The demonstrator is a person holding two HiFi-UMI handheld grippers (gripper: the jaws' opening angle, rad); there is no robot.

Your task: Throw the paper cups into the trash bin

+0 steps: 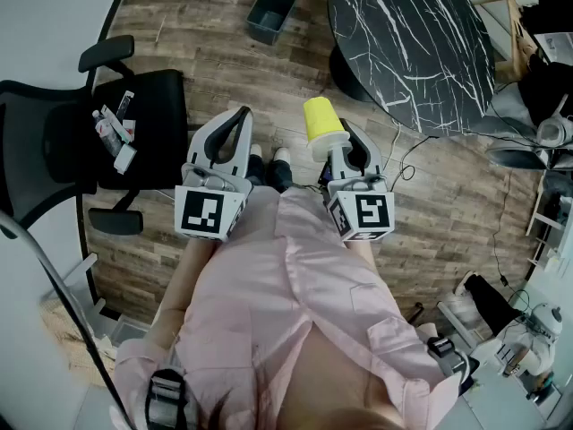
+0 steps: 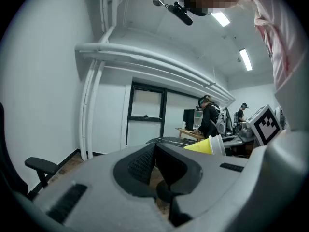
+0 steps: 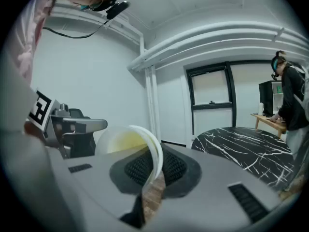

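Observation:
A yellow paper cup is pinched by its white rim in my right gripper, which is shut on it above the wooden floor. In the right gripper view the cup lies on its side, mouth toward the camera, with its rim caught between the jaws of that gripper. To its left, my left gripper is shut with nothing in it. The left gripper view shows that gripper closed at the tips, with the cup off to the right. A dark grey trash bin stands on the floor ahead, apart from both grippers.
A round black marble table stands ahead to the right. A black office chair with several small items on its seat is at the left. Cables and equipment crowd the right edge. People stand at a far desk.

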